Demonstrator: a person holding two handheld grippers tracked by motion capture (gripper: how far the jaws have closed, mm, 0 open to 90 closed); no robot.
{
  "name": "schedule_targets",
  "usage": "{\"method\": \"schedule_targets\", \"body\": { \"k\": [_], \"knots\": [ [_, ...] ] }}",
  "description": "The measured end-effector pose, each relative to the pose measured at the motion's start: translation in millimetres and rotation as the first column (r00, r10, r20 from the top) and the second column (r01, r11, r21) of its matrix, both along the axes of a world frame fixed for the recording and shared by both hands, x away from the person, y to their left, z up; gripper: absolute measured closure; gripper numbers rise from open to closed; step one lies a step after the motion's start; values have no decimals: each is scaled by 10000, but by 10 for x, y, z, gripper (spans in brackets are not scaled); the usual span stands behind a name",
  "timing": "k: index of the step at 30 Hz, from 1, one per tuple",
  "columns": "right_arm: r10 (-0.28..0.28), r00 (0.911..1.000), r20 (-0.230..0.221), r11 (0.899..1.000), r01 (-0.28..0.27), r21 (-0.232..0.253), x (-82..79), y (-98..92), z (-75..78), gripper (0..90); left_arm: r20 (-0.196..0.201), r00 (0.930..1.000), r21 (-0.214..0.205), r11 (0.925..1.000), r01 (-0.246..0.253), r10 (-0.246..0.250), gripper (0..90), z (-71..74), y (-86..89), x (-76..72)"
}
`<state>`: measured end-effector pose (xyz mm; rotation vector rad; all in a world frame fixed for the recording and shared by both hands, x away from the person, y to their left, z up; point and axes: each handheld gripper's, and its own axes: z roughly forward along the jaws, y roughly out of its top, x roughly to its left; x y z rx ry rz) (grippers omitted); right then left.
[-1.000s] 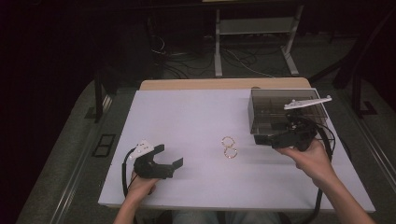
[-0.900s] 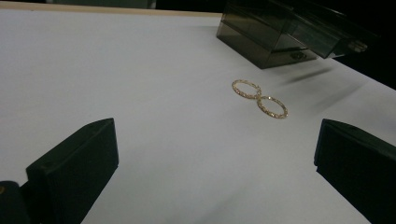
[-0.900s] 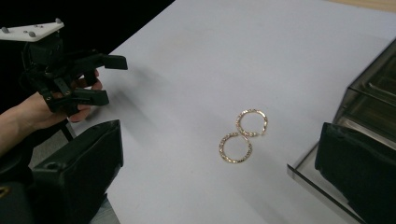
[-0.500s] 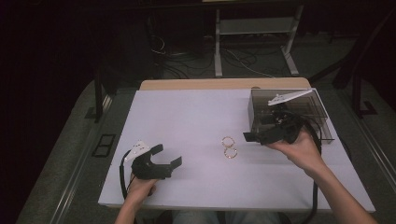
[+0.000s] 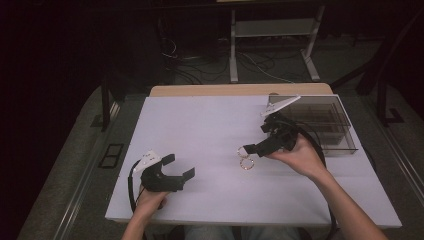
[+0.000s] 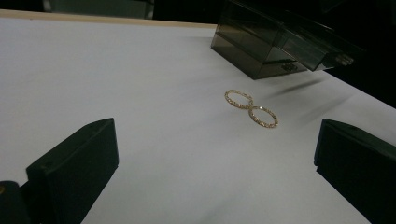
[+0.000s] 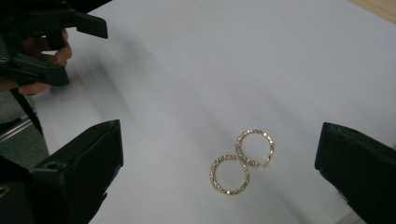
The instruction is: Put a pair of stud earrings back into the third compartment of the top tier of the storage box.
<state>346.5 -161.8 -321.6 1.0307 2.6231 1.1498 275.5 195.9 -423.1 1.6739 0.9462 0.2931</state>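
Right gripper view is showing the right gripper (image 7: pixel 219 172), jaws wide, nearing 2 touching hoops (image 7: pixel 242 161); next, I judge, straddling 1 hoop and closing.

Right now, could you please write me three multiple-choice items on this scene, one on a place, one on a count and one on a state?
1. Where do the gold rings lie?
A. inside the dark clear box
B. on the white table top
C. between the left gripper's jaws

2. How many gold rings are there?
A. one
B. two
C. four

3. How do the right gripper's jaws stand?
A. wide open
B. shut on a ring
C. shut on nothing

Key: 1 B, they rest on the table top, apart from the box. 2 B, the right gripper view shows two. 3 A, both jaws stand far apart there.
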Motion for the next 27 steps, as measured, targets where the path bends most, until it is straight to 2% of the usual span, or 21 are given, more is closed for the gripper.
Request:
{"method": "schedule_targets", "body": {
  "k": [3, 11, 22, 27],
  "knots": [
    [105, 9999, -81, 9999, -105, -3, 40, 80, -67, 5, 24, 10000, -19, 10000, 16, -16, 0, 3, 8, 3],
    [291, 9992, -260, 9983, -304, -503, 153, 280, -271, 5, -4, 10000, -99, 9999, -27, 27, 0, 4, 17, 8],
    [148, 9982, -574, 9946, -206, -1018, 298, 465, -529, 5, 9, 10000, -104, 9999, 20, -20, 0, 4, 16, 11],
    [117, 9972, -737, 9939, -197, -1084, 343, 507, -626, 6, 16, 10000, -101, 9999, 17, -17, 0, 5, 25, 10]
  ]
}}
